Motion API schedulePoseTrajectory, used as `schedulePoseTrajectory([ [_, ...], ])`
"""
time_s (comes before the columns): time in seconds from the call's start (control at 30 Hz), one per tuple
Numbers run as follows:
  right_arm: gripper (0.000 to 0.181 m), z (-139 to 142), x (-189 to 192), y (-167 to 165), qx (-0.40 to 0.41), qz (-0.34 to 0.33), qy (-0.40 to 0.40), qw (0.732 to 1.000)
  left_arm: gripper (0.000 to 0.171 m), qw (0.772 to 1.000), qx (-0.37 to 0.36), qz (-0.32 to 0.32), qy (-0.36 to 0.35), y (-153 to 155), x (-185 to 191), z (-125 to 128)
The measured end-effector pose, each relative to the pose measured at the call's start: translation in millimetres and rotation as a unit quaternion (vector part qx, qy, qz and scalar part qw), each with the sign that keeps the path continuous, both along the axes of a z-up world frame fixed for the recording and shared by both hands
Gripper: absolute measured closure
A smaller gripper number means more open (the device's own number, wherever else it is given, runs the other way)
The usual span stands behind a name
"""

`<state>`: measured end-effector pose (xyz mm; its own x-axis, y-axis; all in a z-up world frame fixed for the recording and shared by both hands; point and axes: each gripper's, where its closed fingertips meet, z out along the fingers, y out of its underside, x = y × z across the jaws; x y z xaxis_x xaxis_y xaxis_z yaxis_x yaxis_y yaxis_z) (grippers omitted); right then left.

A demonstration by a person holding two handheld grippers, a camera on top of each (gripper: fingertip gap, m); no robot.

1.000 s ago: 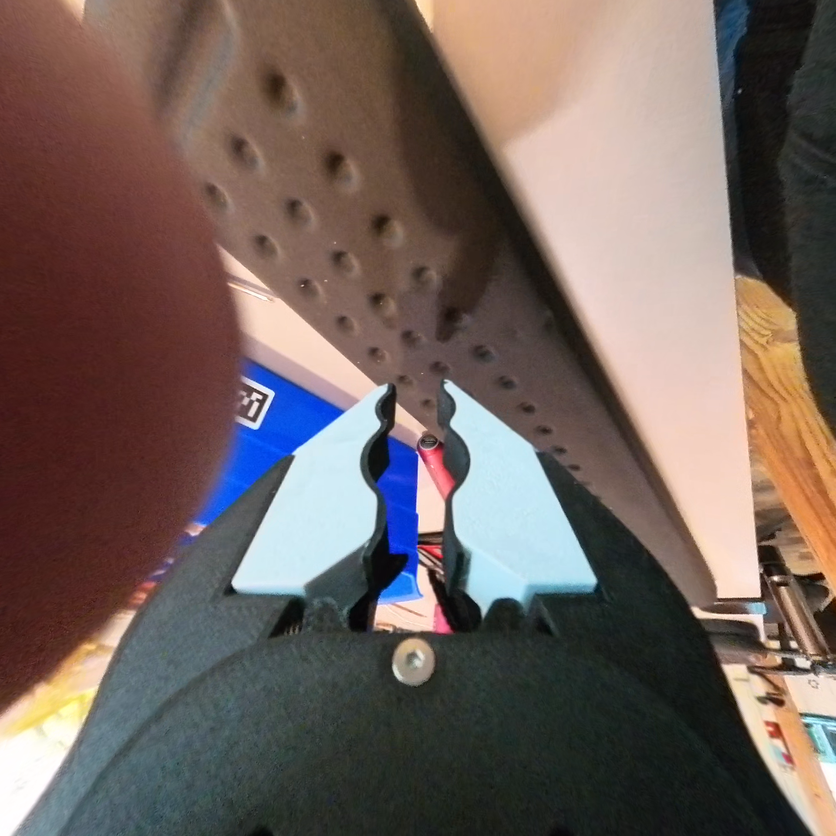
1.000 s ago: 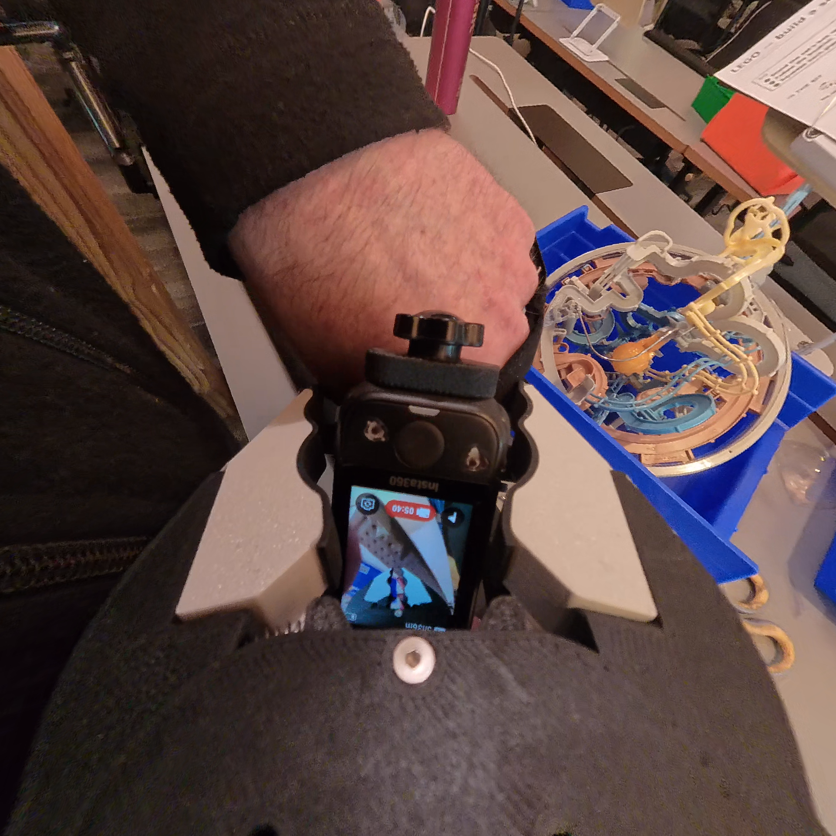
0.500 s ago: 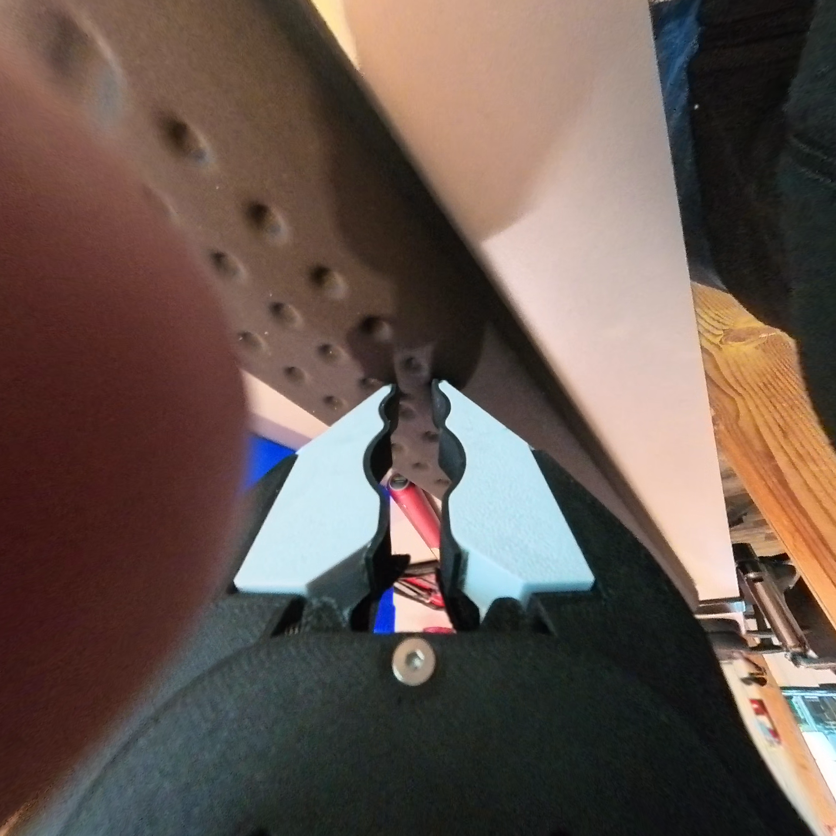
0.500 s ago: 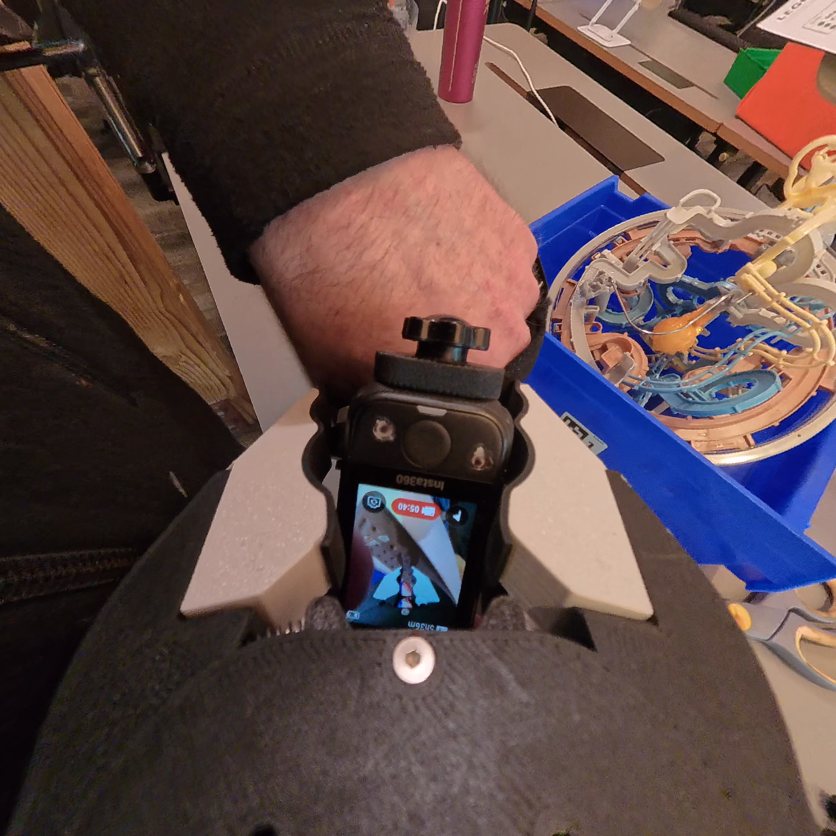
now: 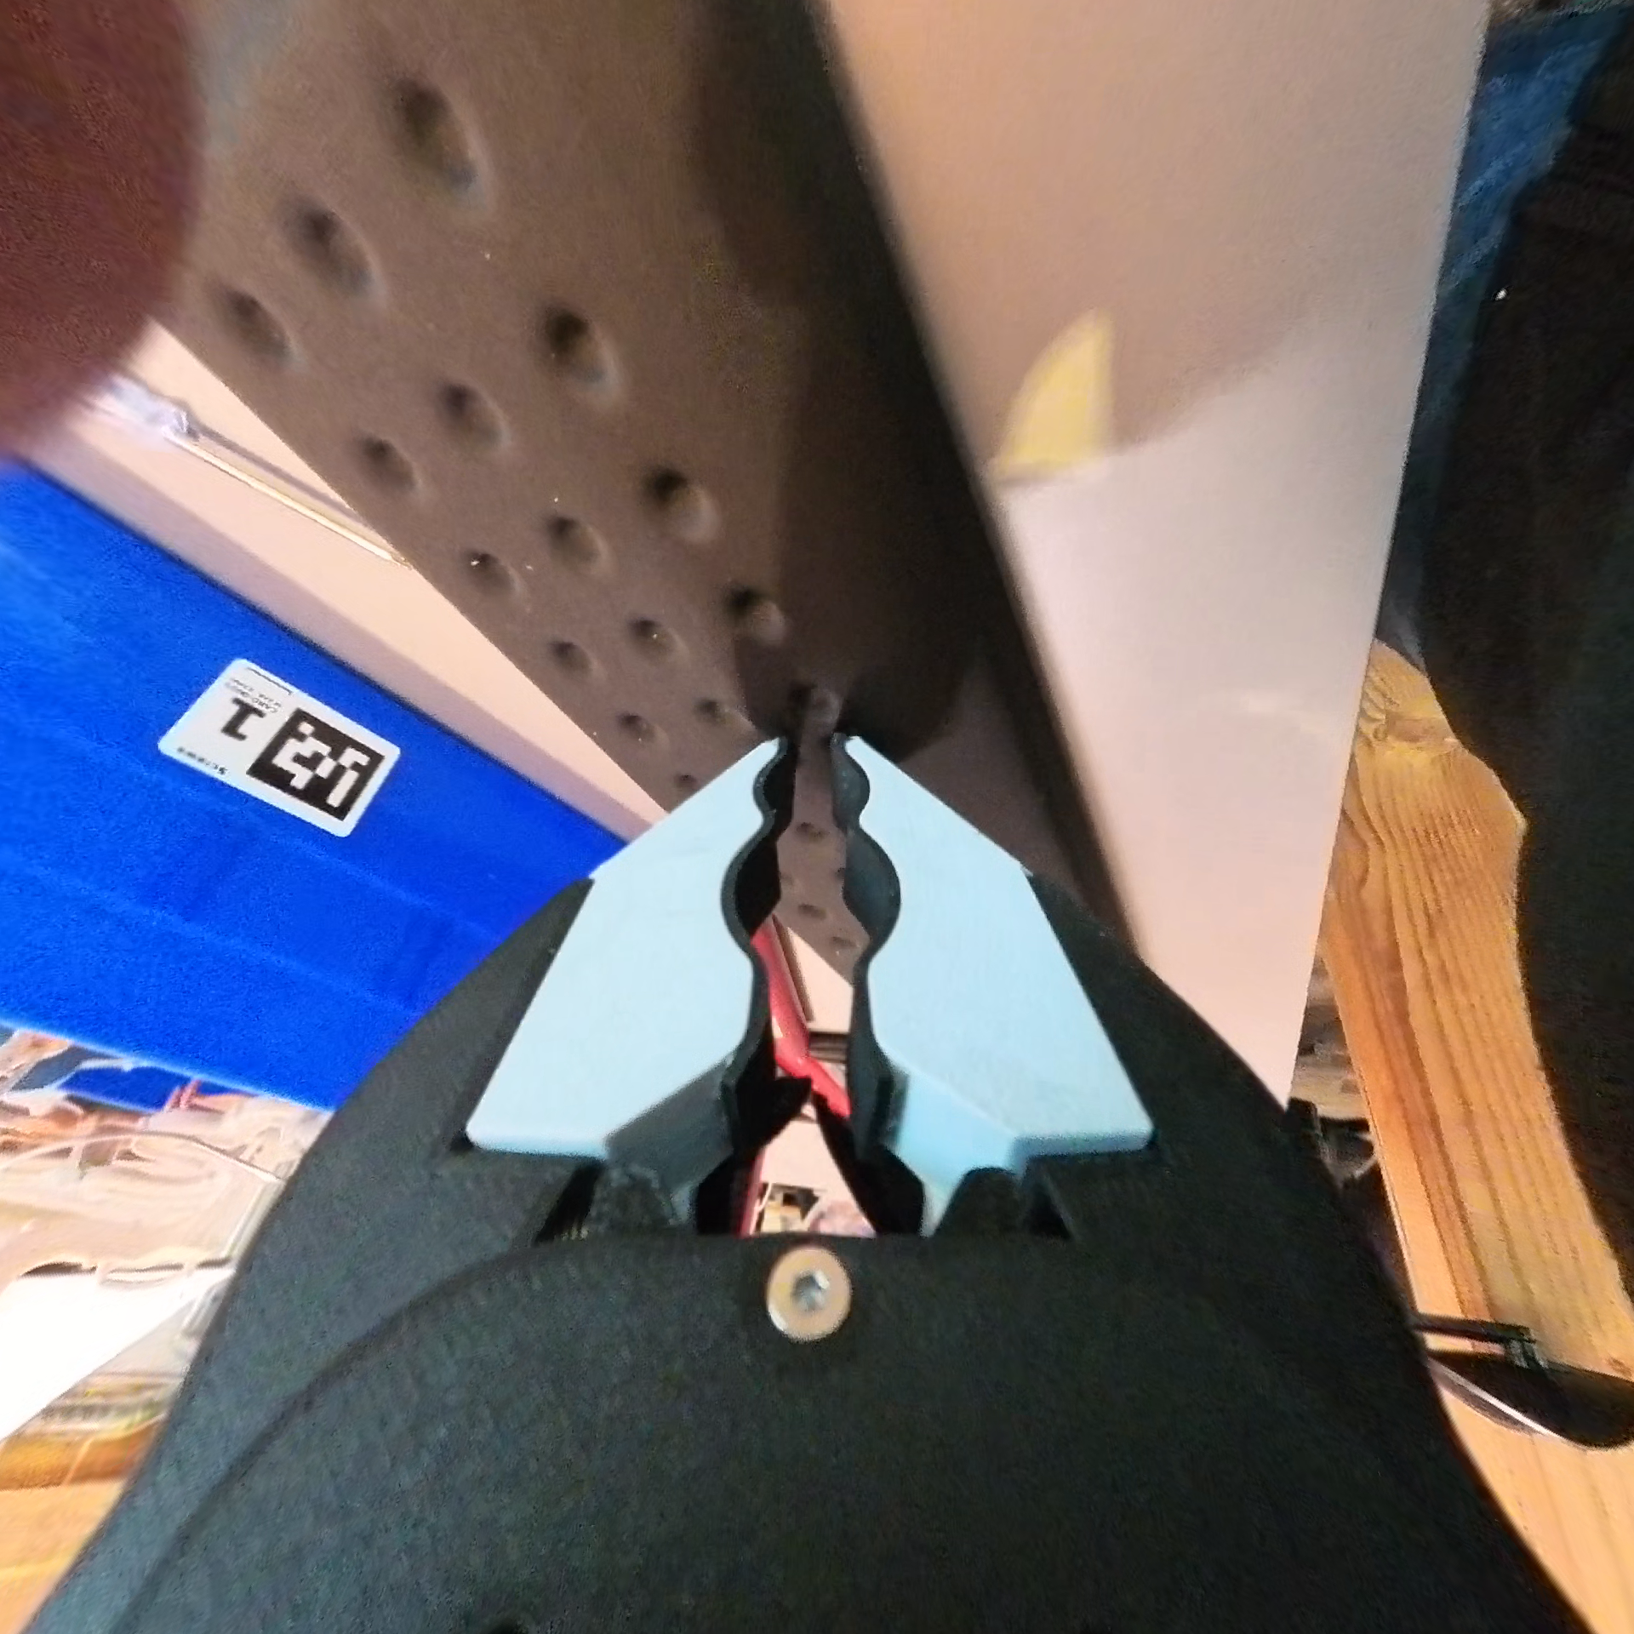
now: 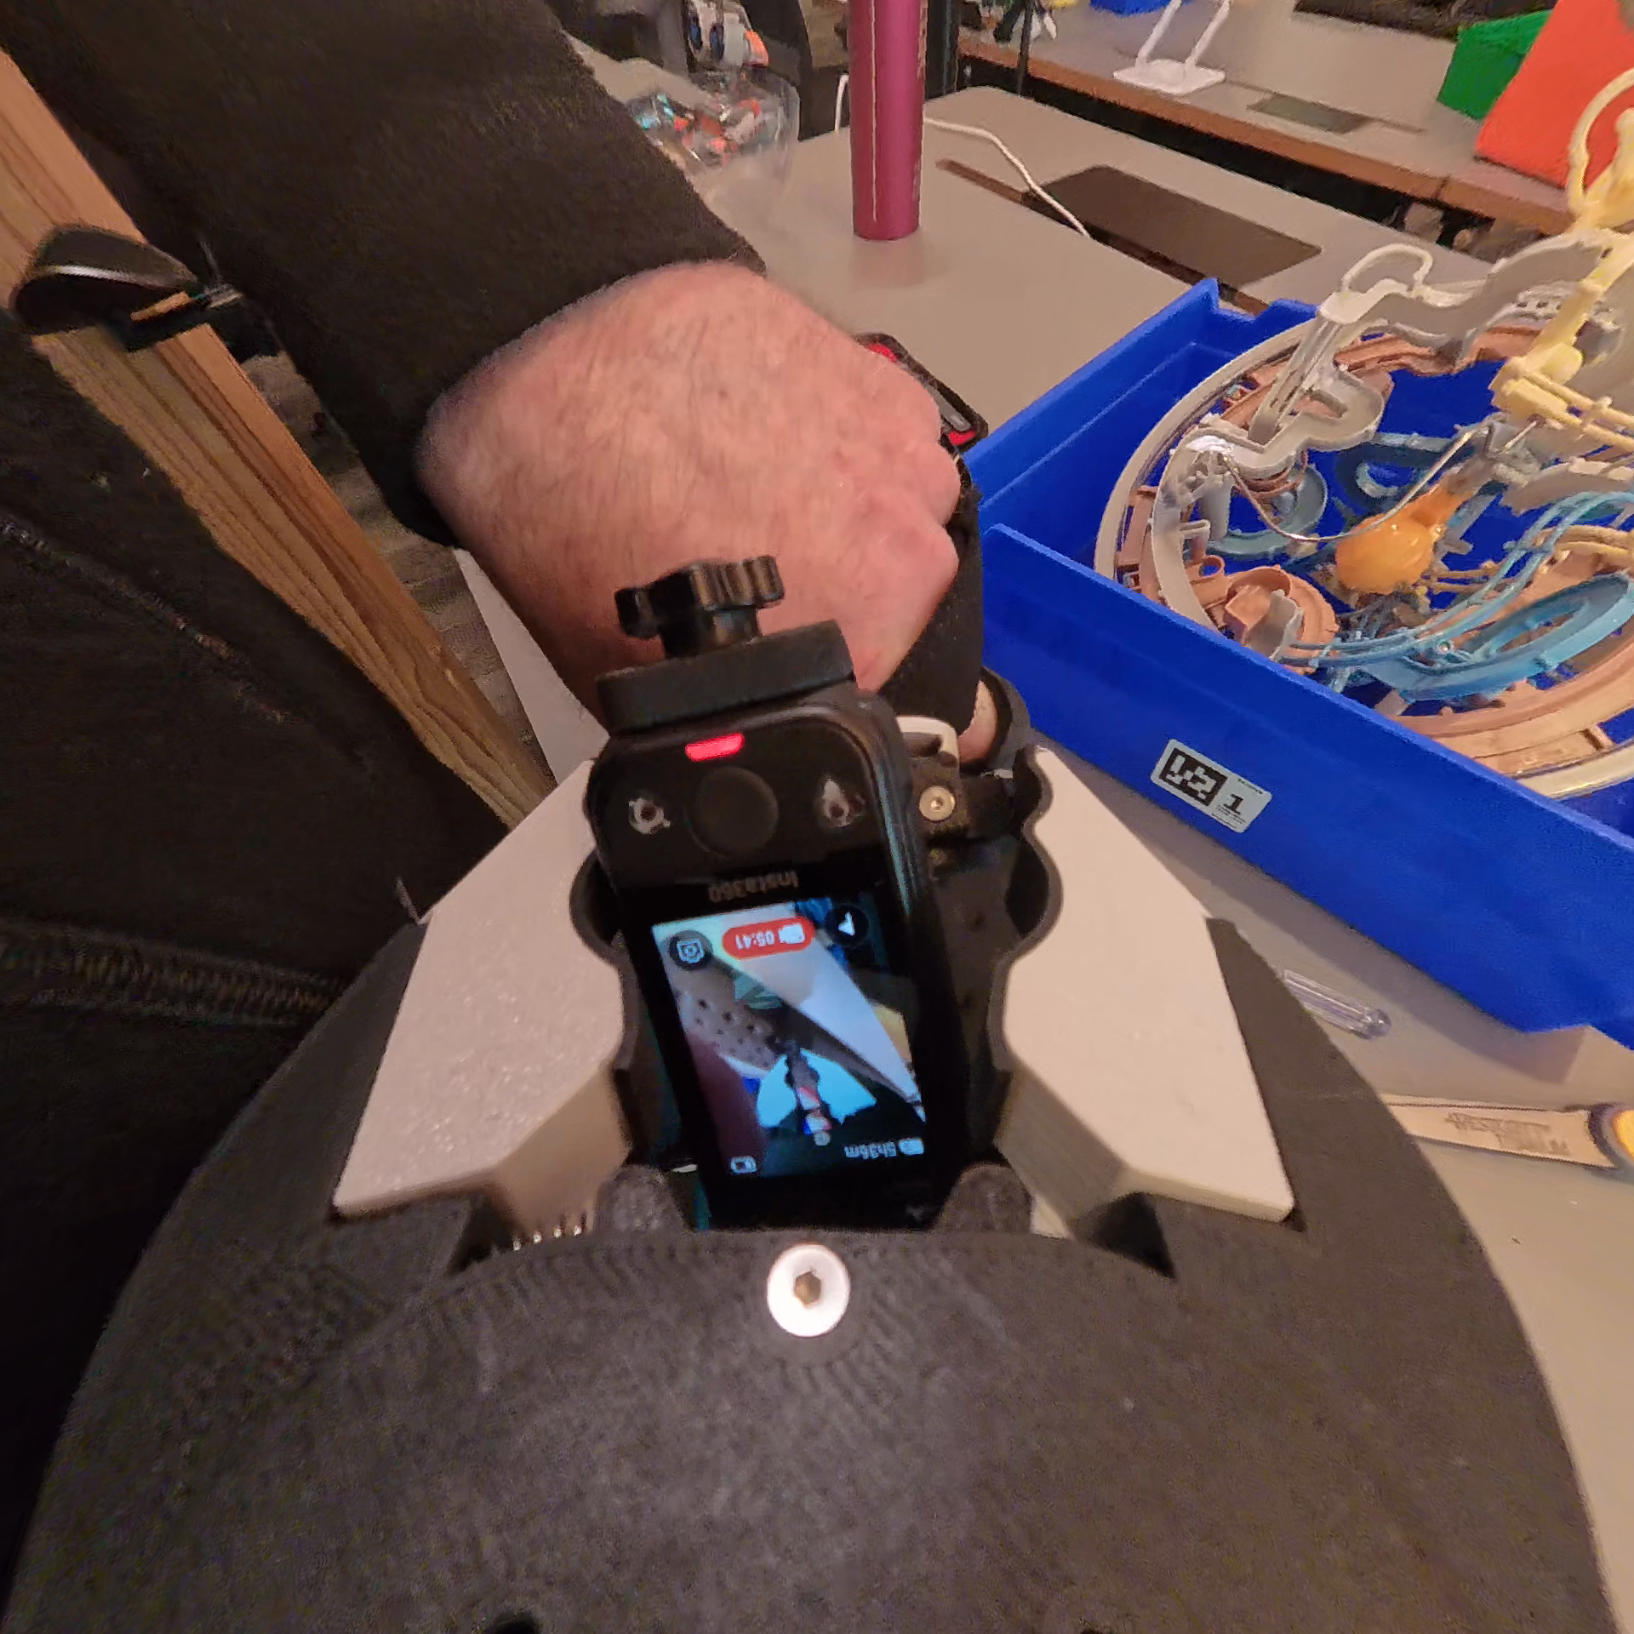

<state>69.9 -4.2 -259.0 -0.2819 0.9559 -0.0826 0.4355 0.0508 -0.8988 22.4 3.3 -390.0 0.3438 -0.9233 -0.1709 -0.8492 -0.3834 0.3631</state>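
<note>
My right gripper (image 6: 809, 893), jaws spread, straddles a black action camera (image 6: 778, 955), long axis running away from me, screen up. Left gripper (image 5: 809, 760), fingers nearly together, holds nothing. Farther right: blue plastic bin (image 6: 1326, 796).

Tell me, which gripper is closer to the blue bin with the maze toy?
Left. The left gripper sits right beside the blue bin, near its corner. The right gripper is farther back, behind the left one's camera, its fingers open on either side of it.
</note>
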Motion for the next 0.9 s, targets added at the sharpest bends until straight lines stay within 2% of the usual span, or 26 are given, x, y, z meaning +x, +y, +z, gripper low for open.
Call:
schedulePoseTrajectory([
  [0.13, 0.098, 0.1, 2.9, -2.4, 0.022, 0.025, 0.011, 0.999, 0.168, 1.0, 0.004, -0.006, 0.0, -0.6, 1.0, 0.3],
  [0.23, 0.099, 1.3, 0.1, -3.3, 0.025, 0.019, 0.018, 0.999, 0.168, 1.0, 0.002, -0.021, -0.012, -0.4, 3.2, -0.6],
  [0.43, 0.099, -0.9, -3.7, -8.9, 0.046, 0.029, -0.006, 0.998, 0.171, 0.999, 0.015, -0.037, -0.031, -0.5, 8.9, -2.3],
  [0.9, 0.102, 5.4, -8.1, -12.8, 0.044, 0.034, 0.016, 0.998, 0.164, 0.997, -0.005, -0.071, -0.016, -3.1, 10.1, 4.5],
])
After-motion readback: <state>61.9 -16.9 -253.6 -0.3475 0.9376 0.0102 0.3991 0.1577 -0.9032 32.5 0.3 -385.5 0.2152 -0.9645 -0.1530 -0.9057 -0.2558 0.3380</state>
